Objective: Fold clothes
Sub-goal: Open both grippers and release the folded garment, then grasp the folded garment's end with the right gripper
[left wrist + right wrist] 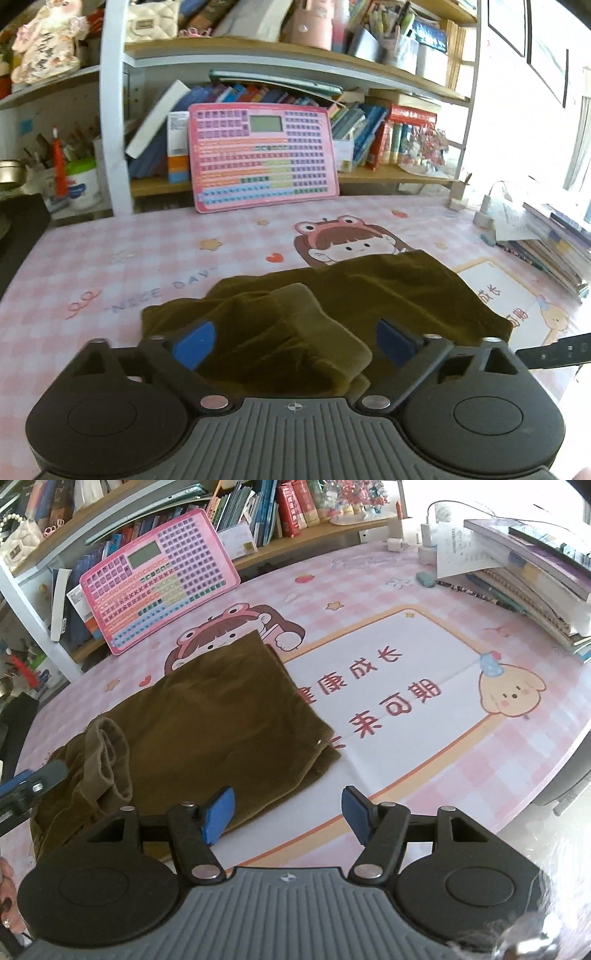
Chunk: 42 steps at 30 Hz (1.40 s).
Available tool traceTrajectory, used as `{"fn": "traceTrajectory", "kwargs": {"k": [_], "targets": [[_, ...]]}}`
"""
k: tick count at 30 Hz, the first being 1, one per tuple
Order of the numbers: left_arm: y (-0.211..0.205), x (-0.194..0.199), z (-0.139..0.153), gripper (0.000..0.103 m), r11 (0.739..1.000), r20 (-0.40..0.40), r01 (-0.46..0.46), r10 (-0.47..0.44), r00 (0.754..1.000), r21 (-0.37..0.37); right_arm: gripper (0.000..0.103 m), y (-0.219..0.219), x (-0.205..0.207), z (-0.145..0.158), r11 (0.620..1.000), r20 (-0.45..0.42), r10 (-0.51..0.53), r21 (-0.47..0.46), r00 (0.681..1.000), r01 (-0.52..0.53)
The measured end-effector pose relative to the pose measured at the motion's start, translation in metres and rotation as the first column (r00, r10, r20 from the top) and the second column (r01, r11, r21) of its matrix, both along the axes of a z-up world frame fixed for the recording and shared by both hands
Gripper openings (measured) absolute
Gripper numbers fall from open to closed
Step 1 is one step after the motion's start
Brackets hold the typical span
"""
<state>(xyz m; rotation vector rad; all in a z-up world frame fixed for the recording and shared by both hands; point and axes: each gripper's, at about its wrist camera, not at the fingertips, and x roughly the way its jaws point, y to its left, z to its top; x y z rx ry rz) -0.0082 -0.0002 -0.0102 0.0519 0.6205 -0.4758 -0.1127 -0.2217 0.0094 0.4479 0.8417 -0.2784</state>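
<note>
An olive-brown garment (207, 709) lies partly folded on the pink checked desk mat (369, 590), with a bunched cuff (107, 760) at its left end. In the left wrist view the garment (369, 295) fills the foreground. My left gripper (293, 345) is open, its blue pads on either side of a raised fold (295, 332) of the cloth; it also shows at the left edge of the right wrist view (29, 784). My right gripper (288, 818) is open and empty, just off the garment's near right edge, above the mat.
A pink keyboard toy (262, 155) leans against the bookshelf (258, 51) at the back of the desk. A stack of books and papers (528, 568) lies at the right. A cup with pens (79, 181) stands at the back left.
</note>
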Motion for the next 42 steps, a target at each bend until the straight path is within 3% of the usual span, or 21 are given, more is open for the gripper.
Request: {"fn": "traceTrajectory", "kwargs": {"k": [1,2,5,12,18,26,28,31,32,34,36,38,42], "targets": [[-0.004,0.004,-0.004,0.049,1.0,-0.025,0.009,-0.009,1.0,0.006,0.063,-0.003,0.0,0.0,1.0,0.001,-0.005,0.0,1.0,0.005],[-0.01,0.008,-0.01,0.042,1.0,-0.049,0.016,-0.015,0.999,0.025,0.063,-0.007,0.001,0.0,1.0,0.001,-0.009,0.002,1.0,0.009],[-0.025,0.014,-0.03,0.042,0.995,-0.107,0.031,-0.021,0.994,0.095,0.063,-0.021,0.008,0.0,0.999,-0.001,-0.004,0.032,1.0,0.004],[-0.038,0.004,-0.035,0.044,0.987,-0.086,-0.073,0.086,0.993,0.142,0.06,-0.063,0.044,-0.014,0.969,-0.027,0.088,0.232,0.996,-0.08],[-0.044,-0.022,-0.011,0.069,0.961,-0.068,-0.258,0.266,0.962,0.101,0.056,-0.093,0.074,-0.031,0.909,-0.049,0.252,0.353,0.966,-0.219],[-0.122,-0.074,0.004,0.097,0.908,-0.035,-0.389,0.399,0.916,0.156,0.048,-0.126,0.1,-0.046,0.771,-0.043,0.5,0.477,0.865,-0.422],[-0.14,-0.087,0.003,0.1,0.905,-0.034,-0.39,0.401,0.915,0.172,0.043,-0.131,0.105,-0.049,0.738,-0.04,0.531,0.513,0.846,-0.439],[-0.165,-0.098,0.003,0.1,0.917,-0.043,-0.34,0.357,0.933,0.21,0.037,-0.134,0.114,-0.054,0.699,-0.046,0.556,0.566,0.83,-0.437],[-0.172,-0.099,0.002,0.1,0.919,-0.046,-0.322,0.34,0.939,0.226,0.036,-0.134,0.117,-0.056,0.689,-0.051,0.559,0.584,0.828,-0.429],[-0.185,-0.098,0.0,0.1,0.924,-0.054,-0.281,0.304,0.951,0.26,0.021,-0.137,0.124,-0.062,0.675,-0.07,0.55,0.624,0.832,-0.394],[-0.2,-0.094,-0.005,0.1,0.922,-0.061,-0.228,0.259,0.964,0.314,0.016,-0.141,0.129,-0.065,0.657,-0.072,0.538,0.66,0.84,-0.364],[-0.219,-0.089,-0.013,0.1,0.899,-0.057,-0.166,0.206,0.977,0.405,0.013,-0.144,0.131,-0.061,0.636,-0.048,0.538,0.679,0.842,-0.368],[-0.251,-0.083,-0.029,0.1,0.805,0.015,-0.113,0.129,0.992,0.582,0.012,-0.144,0.133,-0.044,0.609,-0.005,0.571,0.673,0.821,-0.419]]}}
